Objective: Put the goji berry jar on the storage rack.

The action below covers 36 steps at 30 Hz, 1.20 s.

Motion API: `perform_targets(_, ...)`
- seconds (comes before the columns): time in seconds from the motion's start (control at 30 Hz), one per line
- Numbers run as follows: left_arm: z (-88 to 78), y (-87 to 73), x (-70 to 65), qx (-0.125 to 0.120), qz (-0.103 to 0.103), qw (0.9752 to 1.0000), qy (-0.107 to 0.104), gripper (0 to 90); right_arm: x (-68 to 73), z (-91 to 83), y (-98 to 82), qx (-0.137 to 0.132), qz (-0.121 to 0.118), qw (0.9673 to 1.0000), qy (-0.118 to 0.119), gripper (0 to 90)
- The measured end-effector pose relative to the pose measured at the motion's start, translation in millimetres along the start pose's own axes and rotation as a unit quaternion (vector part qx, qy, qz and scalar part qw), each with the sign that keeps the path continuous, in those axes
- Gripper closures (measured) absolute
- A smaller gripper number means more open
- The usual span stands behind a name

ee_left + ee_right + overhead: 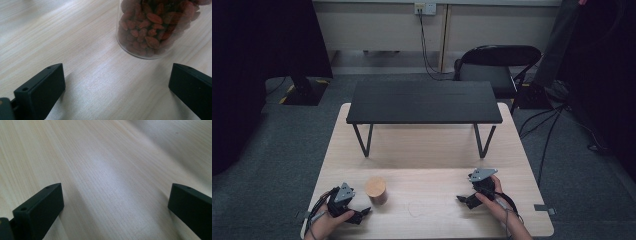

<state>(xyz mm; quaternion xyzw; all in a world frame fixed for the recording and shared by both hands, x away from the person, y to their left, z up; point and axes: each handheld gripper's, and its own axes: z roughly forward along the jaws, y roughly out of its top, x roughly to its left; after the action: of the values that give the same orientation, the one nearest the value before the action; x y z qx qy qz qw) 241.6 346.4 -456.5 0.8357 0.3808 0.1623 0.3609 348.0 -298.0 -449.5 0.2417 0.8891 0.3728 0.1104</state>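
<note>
High view: a pale wooden table (pixel 432 150) stands on grey carpet, with a person's hands entering from its near edge. A low black shelf (pixel 424 102) on thin angled legs stands on the far half of the table. Beyond the table, a black chair (pixel 497 62) faces the wall.

On the near half of the table, left of centre, stands a jar (pixel 376 190), upright, capped by a round wooden lid. In the left gripper view the jar's (pixel 152 27) clear wall shows that it is packed with dried red berries; its base rests flat on the wood.

The left gripper (pixel 357 215) is held low at the near left corner of the table, just beside the jar and pointed toward it. In its own view the left gripper (pixel 116 85) has its two black jaws spread wide, with bare wood between them; the jar stands just ahead of the jaws and apart from both, so nothing is grasped.

The right gripper (pixel 464 200) is held low over the near right part of the table, well apart from the jar. In its own view the right gripper (pixel 115 205) likewise has its jaws released and wide, with bare wood grain between them.
</note>
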Motion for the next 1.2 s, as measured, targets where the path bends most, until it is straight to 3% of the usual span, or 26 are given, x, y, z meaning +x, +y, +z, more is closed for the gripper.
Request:
perform_targets(0.5,-0.2,1.0,-0.2,0.002,0.003,1.0,-0.001,0.0,0.0,0.0,0.1,0.0,0.0,1.0,0.0,0.0)
perform_targets(0.67,0.4,7.3,-2.5,0.013,0.013,0.9998,-0.01,0.5,0.0,0.0,0.0,0.0,0.0,1.0,0.0,0.0)
perform_targets(0.77,0.5,7.8,-3.5,0.007,0.013,0.9998,-0.013,1.5,0.0,0.0,0.0,0.0,0.0,1.0,0.0,0.0)
perform_targets(0.9,0.3,7.8,-0.9,-0.012,-0.007,0.9995,-0.028,1.5,0.0,0.0,0.0,0.0,0.0,1.0,0.0,0.0)
perform_targets(1.2,4.0,13.7,2.2,-0.013,0.0,0.9989,-0.044,1.3,0.0,0.0,0.0,0.0,0.0,1.0,0.0,0.0)
